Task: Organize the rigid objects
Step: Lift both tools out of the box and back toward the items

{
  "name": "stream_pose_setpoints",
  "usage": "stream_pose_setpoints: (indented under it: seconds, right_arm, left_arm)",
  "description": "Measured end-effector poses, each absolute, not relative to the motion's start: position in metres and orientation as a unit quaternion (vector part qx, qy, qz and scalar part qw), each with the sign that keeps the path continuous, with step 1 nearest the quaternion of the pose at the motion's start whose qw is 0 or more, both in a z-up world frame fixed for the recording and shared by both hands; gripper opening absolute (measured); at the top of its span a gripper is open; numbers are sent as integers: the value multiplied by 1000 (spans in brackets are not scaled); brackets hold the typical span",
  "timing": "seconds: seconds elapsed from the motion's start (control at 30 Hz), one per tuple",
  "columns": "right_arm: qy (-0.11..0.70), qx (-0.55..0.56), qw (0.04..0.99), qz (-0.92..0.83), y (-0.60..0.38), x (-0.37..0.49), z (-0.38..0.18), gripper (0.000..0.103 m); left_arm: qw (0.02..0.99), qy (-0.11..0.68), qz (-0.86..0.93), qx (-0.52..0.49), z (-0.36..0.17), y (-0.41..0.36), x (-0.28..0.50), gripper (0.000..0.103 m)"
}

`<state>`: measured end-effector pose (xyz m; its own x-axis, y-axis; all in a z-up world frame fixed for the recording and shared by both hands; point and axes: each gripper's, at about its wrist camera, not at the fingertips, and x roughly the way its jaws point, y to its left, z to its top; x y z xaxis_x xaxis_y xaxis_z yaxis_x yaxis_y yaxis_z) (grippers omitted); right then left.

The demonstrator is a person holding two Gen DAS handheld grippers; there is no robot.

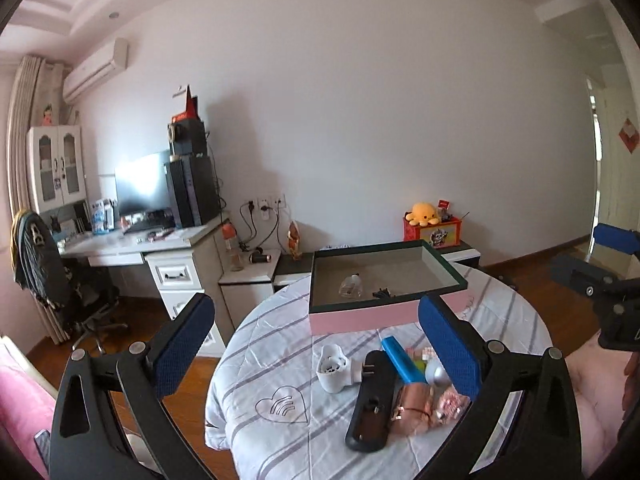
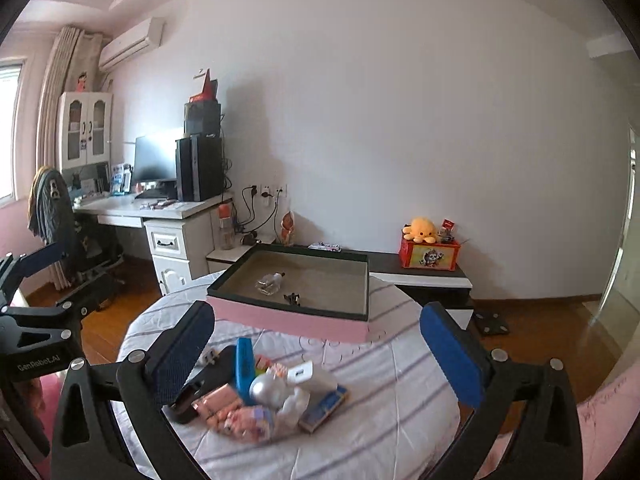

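Pink on its sides, the box (image 1: 384, 318) sits at the far end of the round table (image 1: 280, 344), with a small glass bottle (image 1: 351, 285) lying inside. Nearer, a pile of small things (image 2: 264, 392) lies on the striped cloth. The left gripper (image 1: 320, 352) and the right gripper (image 2: 320, 356) are both spread wide and hold nothing.

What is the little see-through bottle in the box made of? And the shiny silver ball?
The small bottle looks like clear glass or hard plastic: you can see the box's grey floor through it. The silver ball looks like smooth, glossy metal or metal-coated plastic, since it shows bright highlights. Neither can be told for sure.
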<state>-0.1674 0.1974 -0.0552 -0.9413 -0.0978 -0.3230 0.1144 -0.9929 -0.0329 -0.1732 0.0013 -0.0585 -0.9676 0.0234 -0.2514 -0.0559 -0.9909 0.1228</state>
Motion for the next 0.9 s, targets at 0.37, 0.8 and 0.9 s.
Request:
stream_pose_setpoints:
  seconds: [0.37,0.8,0.9]
  right_arm:
    - [18,151,30,-988,210,-120,-59,103]
    - [9,188,10,-982,223,-131,-86,103]
    - [7,208,9,-978,224,-142,-99,103]
  left_arm:
    - [16,61,992,-110,-58,3,-141,103]
    - [29,58,983,-171,-95,-12,-163,103]
    - [36,63,977,-202,-114,-11,-177,103]
